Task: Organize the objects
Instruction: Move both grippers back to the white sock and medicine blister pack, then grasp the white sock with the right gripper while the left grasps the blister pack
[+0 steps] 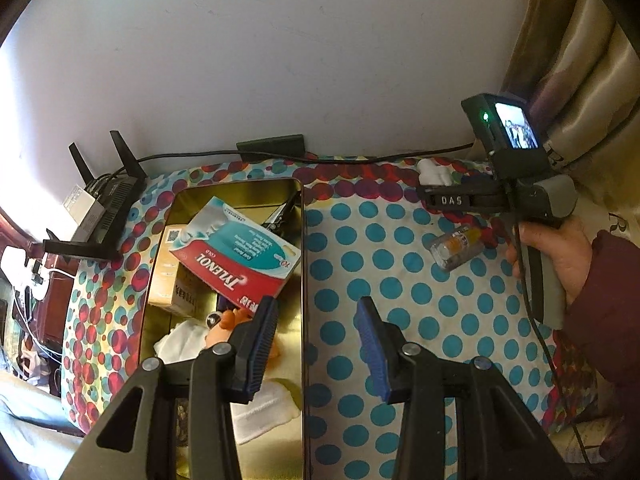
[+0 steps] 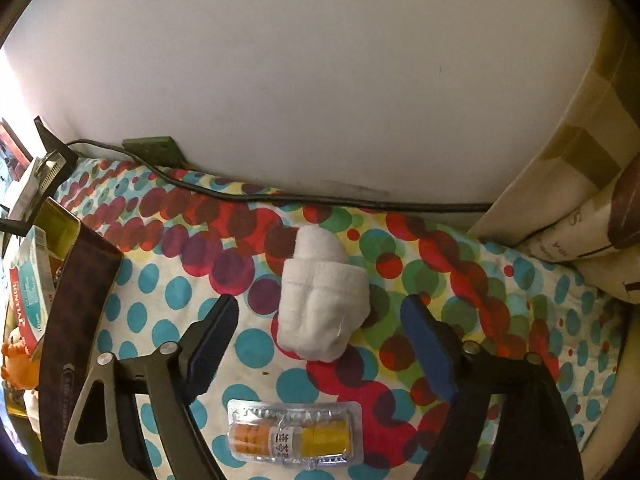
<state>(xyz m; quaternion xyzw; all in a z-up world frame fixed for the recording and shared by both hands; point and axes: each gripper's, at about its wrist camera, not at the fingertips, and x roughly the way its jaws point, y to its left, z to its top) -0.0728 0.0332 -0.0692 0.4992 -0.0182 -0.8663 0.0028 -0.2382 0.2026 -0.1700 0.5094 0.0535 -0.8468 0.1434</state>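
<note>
Only the left wrist view looks down into the gold tin [image 1: 301,280]: a Tylenol box [image 1: 236,252] lies tilted across tan cartons, with white gauze [image 1: 180,344] and an orange toy [image 1: 236,318] nearer the camera. The left gripper [image 1: 318,340] hangs over the tin's right rim, jaws spread and holding nothing, its left pad above the tin and its right pad above the dotted cloth [image 1: 400,280]. That view also shows the right hand [image 1: 560,256] holding the other tool at the far right. Only the right wrist view shows the rolled white bandage [image 2: 322,300] clearly; it lies on the cloth between and just beyond the wide-open, empty right gripper [image 2: 326,340], touching neither pad. A blister-packed vial [image 2: 294,438], orange and yellow, lies flat nearer, below the fingers. The tin's dark outer wall stands at the left, a black cable [image 2: 280,196] runs along the far wall, and bare cloth lies open around the bandage.
</note>
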